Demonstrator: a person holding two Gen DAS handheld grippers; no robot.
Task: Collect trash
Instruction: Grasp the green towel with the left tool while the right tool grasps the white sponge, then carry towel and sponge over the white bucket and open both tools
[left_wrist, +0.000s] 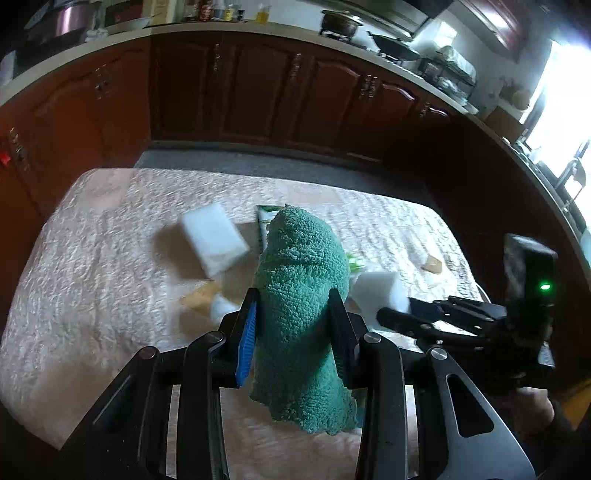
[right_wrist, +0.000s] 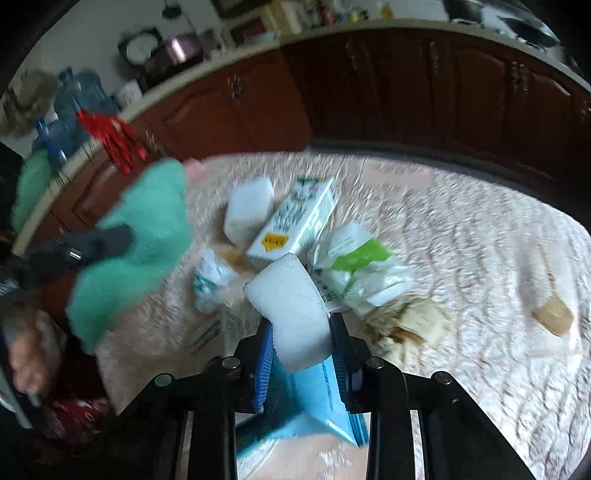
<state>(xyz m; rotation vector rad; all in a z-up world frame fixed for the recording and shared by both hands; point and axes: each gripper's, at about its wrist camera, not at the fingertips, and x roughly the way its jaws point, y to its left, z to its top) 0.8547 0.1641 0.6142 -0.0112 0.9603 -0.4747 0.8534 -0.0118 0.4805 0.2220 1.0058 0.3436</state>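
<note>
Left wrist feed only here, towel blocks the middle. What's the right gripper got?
Observer: The right gripper is shut on a white sponge, with a blue packet hanging below its fingers.
Operator: What's behind the towel?
Observer: A white and green carton lies on the table, a second white sponge at its left.
Operator: More trash?
Observer: A crumpled green and white wrapper lies right of the carton. The left gripper is shut on the green towel.
</note>
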